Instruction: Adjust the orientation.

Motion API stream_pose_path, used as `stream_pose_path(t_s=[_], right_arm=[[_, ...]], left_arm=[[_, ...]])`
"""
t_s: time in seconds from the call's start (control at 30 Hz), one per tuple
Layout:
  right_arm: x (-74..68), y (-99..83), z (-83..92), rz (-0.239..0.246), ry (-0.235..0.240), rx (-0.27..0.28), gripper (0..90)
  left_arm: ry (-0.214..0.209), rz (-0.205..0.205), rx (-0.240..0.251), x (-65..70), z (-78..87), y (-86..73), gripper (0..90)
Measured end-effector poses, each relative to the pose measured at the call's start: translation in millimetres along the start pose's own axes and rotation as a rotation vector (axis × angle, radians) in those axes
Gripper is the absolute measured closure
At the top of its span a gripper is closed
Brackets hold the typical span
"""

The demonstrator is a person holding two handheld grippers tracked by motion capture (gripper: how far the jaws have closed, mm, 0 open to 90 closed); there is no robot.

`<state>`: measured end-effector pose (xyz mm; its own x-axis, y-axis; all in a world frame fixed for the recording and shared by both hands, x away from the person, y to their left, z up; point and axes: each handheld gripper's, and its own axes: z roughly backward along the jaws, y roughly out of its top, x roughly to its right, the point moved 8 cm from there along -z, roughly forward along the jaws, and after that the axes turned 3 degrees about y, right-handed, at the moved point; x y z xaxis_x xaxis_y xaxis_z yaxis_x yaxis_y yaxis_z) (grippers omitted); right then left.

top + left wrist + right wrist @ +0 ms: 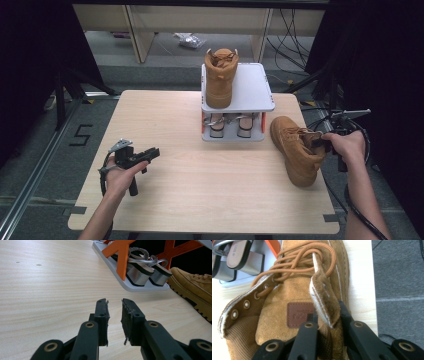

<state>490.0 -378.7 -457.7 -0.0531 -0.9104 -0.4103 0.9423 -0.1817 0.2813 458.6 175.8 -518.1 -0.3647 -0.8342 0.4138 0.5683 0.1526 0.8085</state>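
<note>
On a pale wooden table, the right gripper pinches the tan suede boot's collar, seemingly ready to lift it onto the white two-tier shoe rack; the left gripper waits with jaws spread, empty.

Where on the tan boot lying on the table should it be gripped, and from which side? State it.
Grip the boot by the collar flap beside its opening, coming from the table's right edge. The shaft mouth faces that way, and the thin suede edge fits between jaws where the bulky sole would not. The right gripper is already closed on that flap; the left gripper rests open.
</note>
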Motion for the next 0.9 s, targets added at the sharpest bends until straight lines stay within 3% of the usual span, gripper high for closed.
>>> stream_pose_path(t_s=[0.07,0.1,0.13,0.2,0.33,0.63,0.9], right_arm=[[-2.9,-1.2,0.3,-0.045,0.024,-0.004,83.1],[-0.6,-0.8,0.3,-0.020,0.020,-0.001,83.1],[-3.6,0.6,-0.2,-0.059,0.027,0.009,83.1],[-2.2,-0.5,0.2,-0.041,0.025,0.000,83.1],[-4.2,0.4,0.0,-0.062,0.036,0.007,83.2],[-2.1,-0.2,0.4,-0.056,0.043,0.004,83.2],[-3.8,1.5,2.7,-0.094,0.090,0.013,83.6]], left_arm=[[0.000,0.000,0.000,0.0,0.0,-0.1,74.1],[-0.001,0.001,0.001,0.2,0.1,0.1,74.1],[-0.002,0.002,0.001,0.2,0.2,0.3,74.0],[-0.002,0.001,0.003,-0.3,0.6,0.6,74.0],[0.000,0.000,0.004,-1.2,1.0,0.6,73.9],[0.000,0.004,0.005,-2.2,1.1,0.7,73.7],[0.005,0.008,0.005,-3.3,1.5,0.6,73.6]])
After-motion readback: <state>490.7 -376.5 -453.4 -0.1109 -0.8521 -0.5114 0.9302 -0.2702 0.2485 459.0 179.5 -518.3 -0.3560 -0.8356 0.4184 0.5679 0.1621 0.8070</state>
